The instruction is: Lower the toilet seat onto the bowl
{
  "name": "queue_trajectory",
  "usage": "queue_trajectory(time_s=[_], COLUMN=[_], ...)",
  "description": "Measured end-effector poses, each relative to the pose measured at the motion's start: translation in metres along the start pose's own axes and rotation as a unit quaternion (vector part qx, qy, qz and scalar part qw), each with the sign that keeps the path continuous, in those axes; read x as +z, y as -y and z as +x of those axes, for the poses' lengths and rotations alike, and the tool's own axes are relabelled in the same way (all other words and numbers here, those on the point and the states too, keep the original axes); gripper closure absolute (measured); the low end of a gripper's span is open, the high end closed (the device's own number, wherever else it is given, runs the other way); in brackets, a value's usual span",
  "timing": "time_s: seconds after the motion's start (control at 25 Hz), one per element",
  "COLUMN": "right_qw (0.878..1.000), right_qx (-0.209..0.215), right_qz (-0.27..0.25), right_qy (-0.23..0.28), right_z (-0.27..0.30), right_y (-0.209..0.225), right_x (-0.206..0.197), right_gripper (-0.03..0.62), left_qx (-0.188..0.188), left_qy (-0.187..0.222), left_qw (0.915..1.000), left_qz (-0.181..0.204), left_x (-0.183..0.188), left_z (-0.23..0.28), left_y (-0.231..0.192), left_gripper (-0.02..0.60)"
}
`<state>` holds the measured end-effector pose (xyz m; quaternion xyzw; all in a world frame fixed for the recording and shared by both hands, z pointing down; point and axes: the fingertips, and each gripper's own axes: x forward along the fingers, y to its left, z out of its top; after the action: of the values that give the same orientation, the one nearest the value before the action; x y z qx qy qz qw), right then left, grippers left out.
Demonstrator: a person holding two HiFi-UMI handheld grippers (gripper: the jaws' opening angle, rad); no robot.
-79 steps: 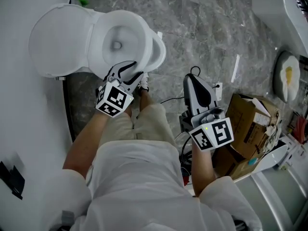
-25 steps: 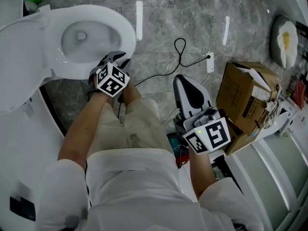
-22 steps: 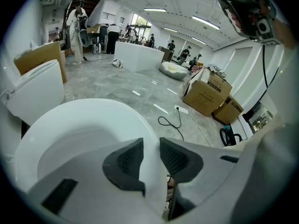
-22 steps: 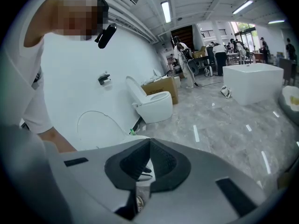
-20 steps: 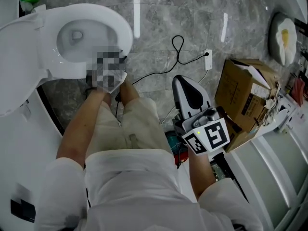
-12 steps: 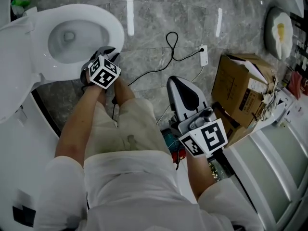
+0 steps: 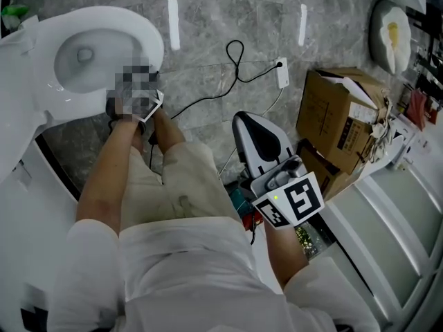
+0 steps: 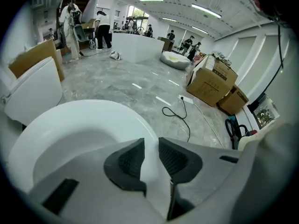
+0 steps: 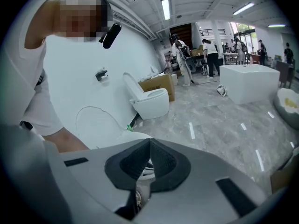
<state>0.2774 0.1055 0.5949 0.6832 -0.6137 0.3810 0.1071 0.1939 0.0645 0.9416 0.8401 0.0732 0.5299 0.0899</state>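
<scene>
The white toilet (image 7: 41, 81) stands at the head view's upper left, its seat (image 7: 149, 43) a wide ring over the bowl. My left gripper (image 7: 130, 88) reaches down to the ring's front edge, partly under a mosaic patch. In the left gripper view the seat (image 8: 70, 120) fills the lower left, and my left gripper (image 8: 150, 155) is shut on its front rim, a pad on either side. The raised lid (image 8: 35, 94) stands behind. My right gripper (image 7: 243, 120) hangs over the floor beside the person's leg, and in its own view the right gripper (image 9: 149, 146) is shut on nothing.
A black cable (image 7: 235, 54) and a white power strip (image 7: 281, 72) lie on the grey marble floor. Cardboard boxes (image 7: 339, 126) stand at the right, and a white cushion (image 7: 387, 26) lies beyond them. A second toilet (image 9: 149, 101) and distant people show in the gripper views.
My left gripper has sunk with the seat's front rim between its pads, and the toilet has slid left in the head view. The right gripper has kept its place.
</scene>
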Motion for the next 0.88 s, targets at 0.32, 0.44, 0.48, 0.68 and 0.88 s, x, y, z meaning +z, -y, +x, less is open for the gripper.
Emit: queue_trajectory(time_s=[0.32,0.44,0.48,0.68,0.88], right_qw=[1.000,0.999,0.998,0.995,0.988], right_qx=[0.019,0.034,0.040,0.070,0.099], right_qz=[-0.007,-0.014,-0.018,-0.044,-0.080], right_qy=[0.023,0.034,0.038,0.060,0.084], right_z=[-0.005,-0.007,-0.007,-0.005,-0.017], right_y=[-0.029,-0.048,-0.056,-0.100,-0.144], right_x=[0.010,0.021,0.025,0.054,0.096], right_gripper=[0.596,0.595,0.597,0.597,0.596], left_qx=[0.013,0.025,0.031,0.063,0.093], left_qy=[0.026,0.037,0.042,0.081,0.134], left_qw=[0.9995,0.9987,0.9981,0.9906,0.9728], left_qz=[-0.012,-0.026,-0.034,-0.091,-0.164], left_x=[0.009,0.004,0.002,-0.012,-0.010], left_z=[-0.034,-0.063,-0.075,-0.143,-0.240], left_y=[-0.009,-0.013,-0.017,-0.039,-0.056], left_gripper=[0.495,0.499,0.511,0.572,0.575])
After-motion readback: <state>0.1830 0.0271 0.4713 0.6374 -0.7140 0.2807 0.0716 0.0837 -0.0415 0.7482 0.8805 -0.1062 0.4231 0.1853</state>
